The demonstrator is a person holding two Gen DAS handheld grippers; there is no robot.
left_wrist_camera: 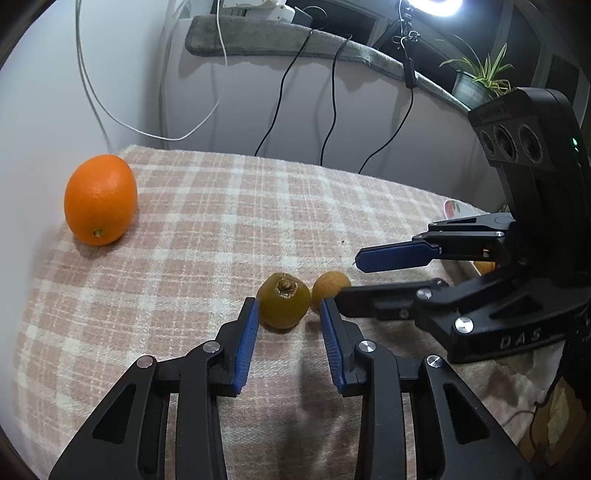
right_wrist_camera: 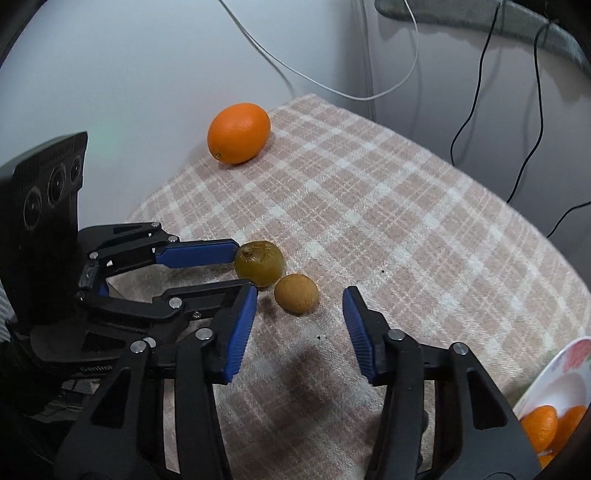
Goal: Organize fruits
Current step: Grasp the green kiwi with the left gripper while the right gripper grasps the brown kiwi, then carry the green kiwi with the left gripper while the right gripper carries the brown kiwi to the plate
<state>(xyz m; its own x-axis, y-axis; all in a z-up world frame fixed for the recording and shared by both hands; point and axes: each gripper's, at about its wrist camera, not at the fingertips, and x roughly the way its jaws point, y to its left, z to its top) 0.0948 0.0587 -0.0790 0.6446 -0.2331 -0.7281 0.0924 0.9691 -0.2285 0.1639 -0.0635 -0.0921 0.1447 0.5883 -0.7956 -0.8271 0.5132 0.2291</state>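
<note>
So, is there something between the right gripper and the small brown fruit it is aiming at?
Nothing visible lies between the right gripper and the small brown fruit. Only bare checked cloth shows there. The greenish fruit sits close beside it, between the left gripper's fingers.

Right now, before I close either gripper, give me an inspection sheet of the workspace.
Surface: pink-and-cream checked cloth, flat, a few dark specks.
Job's things: large orange alone at the far corner; greenish-brown fruit and small tan fruit side by side mid-cloth; floral plate at the right edge holding orange pieces.
Clutter: nothing seen on the cloth.
Grippers: left gripper open, pads flanking the greenish-brown fruit, contact unclear; right gripper open, astride the tan fruit, not touching.
Cables: white cable and black cables hang behind the table.
Surroundings: white wall, potted plant, ring light.
</note>
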